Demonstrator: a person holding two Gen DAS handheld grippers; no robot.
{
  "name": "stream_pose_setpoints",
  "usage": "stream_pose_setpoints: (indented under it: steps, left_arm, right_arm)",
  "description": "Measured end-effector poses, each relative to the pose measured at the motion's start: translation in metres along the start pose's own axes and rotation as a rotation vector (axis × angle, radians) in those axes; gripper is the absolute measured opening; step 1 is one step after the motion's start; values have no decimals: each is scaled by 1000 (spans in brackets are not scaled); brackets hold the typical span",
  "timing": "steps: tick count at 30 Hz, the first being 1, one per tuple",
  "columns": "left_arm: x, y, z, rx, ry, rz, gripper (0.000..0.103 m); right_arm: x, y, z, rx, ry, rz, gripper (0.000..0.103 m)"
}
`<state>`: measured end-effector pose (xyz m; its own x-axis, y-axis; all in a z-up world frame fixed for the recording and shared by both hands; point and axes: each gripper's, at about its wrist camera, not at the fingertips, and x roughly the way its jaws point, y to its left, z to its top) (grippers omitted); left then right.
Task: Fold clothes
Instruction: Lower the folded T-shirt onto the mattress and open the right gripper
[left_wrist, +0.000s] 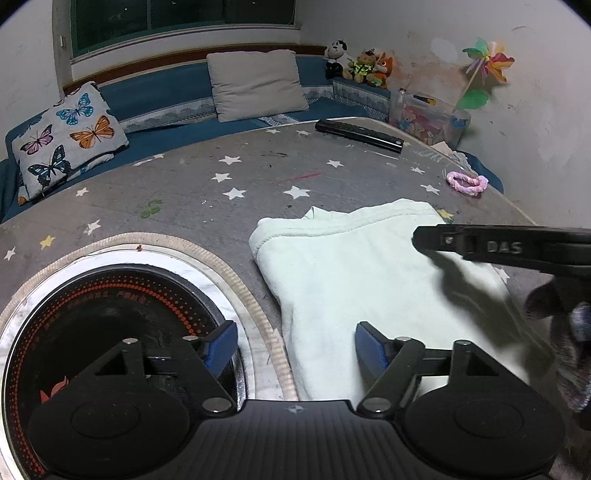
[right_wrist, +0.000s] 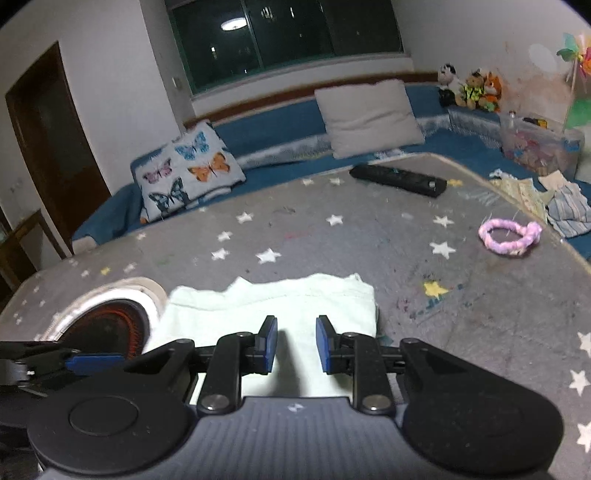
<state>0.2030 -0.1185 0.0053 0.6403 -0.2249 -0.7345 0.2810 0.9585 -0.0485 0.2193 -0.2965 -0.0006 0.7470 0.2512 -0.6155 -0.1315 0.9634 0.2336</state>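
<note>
Pale green folded garment (left_wrist: 354, 280) lies near the table's front edge, right of the round inset burner (left_wrist: 110, 332). Left gripper (left_wrist: 295, 347) spread wide over its left edge, empty. Right gripper (right_wrist: 295, 347) narrowly parted above the cloth, holding nothing, nearer its middle. Garment's long axis runs front to back. "DAS" readable on the right gripper's side.

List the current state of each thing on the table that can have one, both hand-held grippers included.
Pale green garment: folded, lying flat on the table, held by neither gripper.
Left hand-held gripper: open wide, nothing between its pads.
Right hand-held gripper: slightly open over the garment, gripping nothing.
Built-in cooktop: shows no glow, bare of pots.
Remote control: lying flat, untouched.
Pink braided ring: lying flat near the table edge.
</note>
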Motion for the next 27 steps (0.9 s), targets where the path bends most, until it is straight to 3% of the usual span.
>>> stream_pose_setpoints:
  steps: [5,8,14,27]
  left_arm:
    - [-4,-2,-1,7,-4,3,87]
    - [-7,-3,-3,11,-8,6,90]
    - [-17,-4,-8,14,-17,11,99]
    - [-37,-7,-24,14,-27,18,103]
  right_arm:
    - [5,1,-1,-26,15,-16,23]
    - [-7,3,-3,-24,4,4,35]
    - [-30,13,-17,-66,11,27,38]
    - [-71,30,-62,-152,35,-3,47]
